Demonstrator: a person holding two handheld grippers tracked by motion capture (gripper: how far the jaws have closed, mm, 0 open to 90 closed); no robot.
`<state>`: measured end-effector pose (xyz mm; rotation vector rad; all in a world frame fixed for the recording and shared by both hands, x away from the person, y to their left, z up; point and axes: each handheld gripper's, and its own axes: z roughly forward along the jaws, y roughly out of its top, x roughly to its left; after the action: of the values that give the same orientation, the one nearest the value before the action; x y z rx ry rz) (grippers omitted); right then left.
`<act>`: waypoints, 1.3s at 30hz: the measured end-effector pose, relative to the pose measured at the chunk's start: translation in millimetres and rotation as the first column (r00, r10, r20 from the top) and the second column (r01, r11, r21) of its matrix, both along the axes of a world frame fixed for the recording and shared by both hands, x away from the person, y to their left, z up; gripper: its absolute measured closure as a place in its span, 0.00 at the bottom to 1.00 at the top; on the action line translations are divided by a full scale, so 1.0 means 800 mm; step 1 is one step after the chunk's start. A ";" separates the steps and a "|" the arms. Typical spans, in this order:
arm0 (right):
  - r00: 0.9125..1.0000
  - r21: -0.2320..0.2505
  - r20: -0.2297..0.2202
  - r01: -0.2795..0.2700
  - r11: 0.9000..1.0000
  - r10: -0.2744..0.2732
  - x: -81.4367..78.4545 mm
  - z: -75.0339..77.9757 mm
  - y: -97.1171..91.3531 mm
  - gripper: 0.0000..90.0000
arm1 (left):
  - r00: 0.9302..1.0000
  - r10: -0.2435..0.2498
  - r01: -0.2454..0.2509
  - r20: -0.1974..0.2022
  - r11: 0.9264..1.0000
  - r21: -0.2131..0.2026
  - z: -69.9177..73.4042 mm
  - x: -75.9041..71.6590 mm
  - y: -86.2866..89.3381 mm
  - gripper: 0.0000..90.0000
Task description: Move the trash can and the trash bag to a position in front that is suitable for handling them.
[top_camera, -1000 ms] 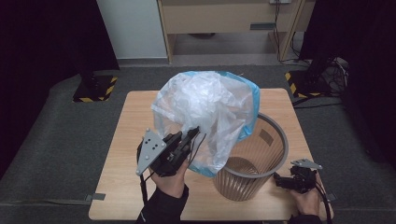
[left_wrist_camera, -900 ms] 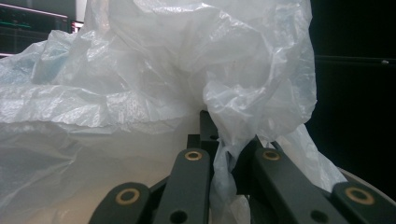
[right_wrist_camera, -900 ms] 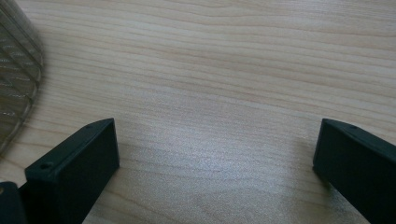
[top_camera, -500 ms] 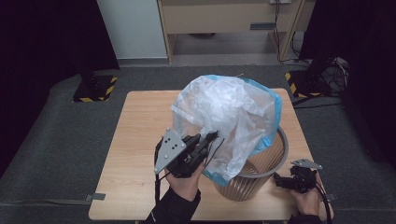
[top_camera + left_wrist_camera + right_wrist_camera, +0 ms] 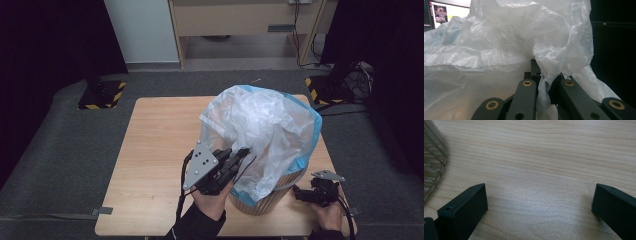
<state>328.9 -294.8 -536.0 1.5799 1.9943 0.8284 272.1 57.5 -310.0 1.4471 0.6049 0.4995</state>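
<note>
bag: the thin white plastic bag point(image 5: 265, 135) with a blue edge is billowing over the wicker basket point(image 5: 265, 197) at the surface's point(image 5: 155, 145) right front, covering most of its mouth and drooping down its near side.
left claw: the left claw point(image 5: 235, 162) is pinching a twisted fold of the bag; in the left gripper view the jaws are standing nearly together with film point(image 5: 541, 82) caught between them.
right claw: the right claw point(image 5: 305, 192) is resting low on the surface just right of the basket, jaws spread wide over bare wood point(image 5: 539, 177), holding nothing.
change: over the last second the left claw has been carrying the bag rightward, from beside the basket to over it.
meaning: the aim is looking like lining the basket; the bag is sitting on top rather than tucked in, so the rim is probably needing to be opened and pulled down around the basket's edge.
</note>
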 end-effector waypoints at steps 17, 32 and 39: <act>1.000 0.000 0.000 0.000 1.000 0.000 0.000 0.000 0.000 0.00 | 0.997 -0.059 0.060 -0.040 0.998 0.021 -0.006 0.014 -0.010 0.90; 1.000 0.000 0.000 -0.001 1.000 0.001 0.000 0.000 0.000 0.00 | 0.998 -0.019 0.023 -0.061 0.998 0.054 -0.004 0.016 -0.007 0.50; 1.000 0.000 0.000 -0.001 1.000 0.001 0.000 0.000 0.000 0.00 | 0.999 -0.021 0.023 -0.039 0.999 0.038 0.002 0.009 -0.004 0.41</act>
<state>329.1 -294.8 -536.0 1.5793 1.9952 0.8283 279.6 54.6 -308.4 1.5010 0.6125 0.4689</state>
